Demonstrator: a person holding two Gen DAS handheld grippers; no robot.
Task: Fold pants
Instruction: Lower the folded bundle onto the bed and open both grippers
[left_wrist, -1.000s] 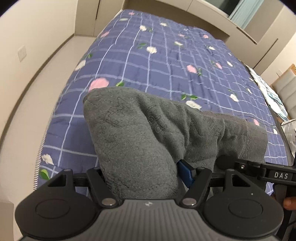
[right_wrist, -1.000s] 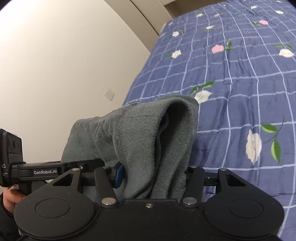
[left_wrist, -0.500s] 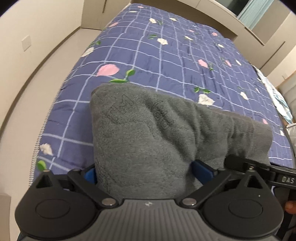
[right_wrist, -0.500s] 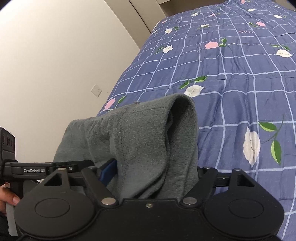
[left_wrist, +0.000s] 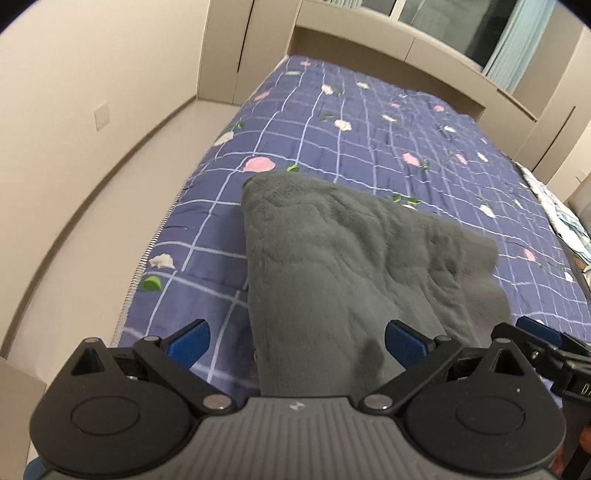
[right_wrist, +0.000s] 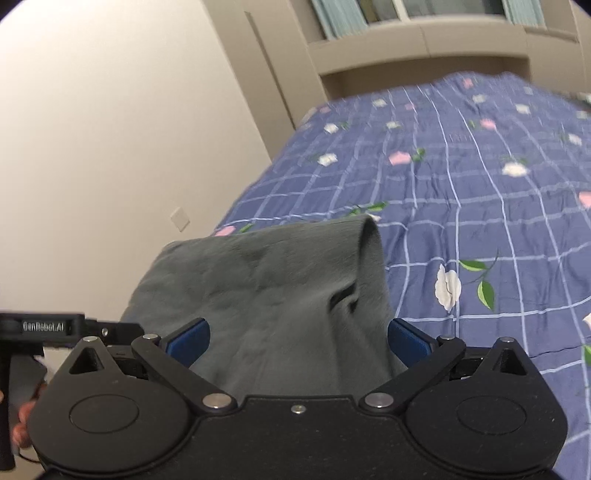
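Releasing, by the look of it: left tongs (left_wrist: 295, 343) and right tongs (right_wrist: 297, 341) both spread wide, blue pads clear of the cloth.
Pants (left_wrist: 354, 266): grey fleece, folded into a thick pad on the near end of the bed (left_wrist: 369, 122).
Handling: probably soft, light, floppy; layers may slide.
Hold: pinch near-edge corners through all layers.
Beyond: floral quilt, wall (right_wrist: 110, 129).

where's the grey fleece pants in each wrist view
Left wrist: the folded grey fleece pants fill the lower centre, between the open blue pads.
Right wrist: lower centre-left, again between open pads.
Shared landmark: the white wall switch plate, left of the bed.
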